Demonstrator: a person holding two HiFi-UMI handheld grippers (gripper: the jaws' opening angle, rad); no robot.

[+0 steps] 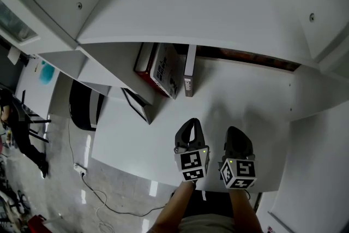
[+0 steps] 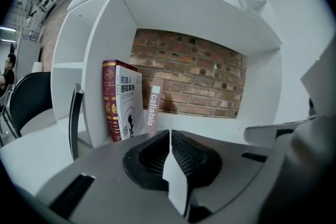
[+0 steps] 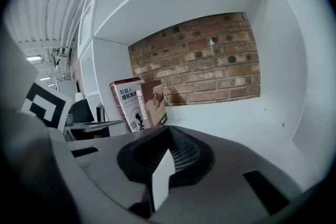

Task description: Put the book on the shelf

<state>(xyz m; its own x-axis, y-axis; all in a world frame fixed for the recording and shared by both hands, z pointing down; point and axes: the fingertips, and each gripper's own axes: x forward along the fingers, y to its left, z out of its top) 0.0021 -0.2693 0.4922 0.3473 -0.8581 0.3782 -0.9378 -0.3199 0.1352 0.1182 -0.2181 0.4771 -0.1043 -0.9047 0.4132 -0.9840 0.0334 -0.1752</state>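
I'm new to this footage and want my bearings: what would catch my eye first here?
The brick back wall of the white shelf stands out. Two books stand at the left of that compartment, a red-spined book and a slim brown book beside it. In front, the left gripper and right gripper sit side by side, both shut and empty.

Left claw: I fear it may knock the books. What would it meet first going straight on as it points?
Probably the thin book, standing almost dead ahead of the shut left claw on the white shelf board; it may just pass right of it to the brick wall. Depth is unclear.
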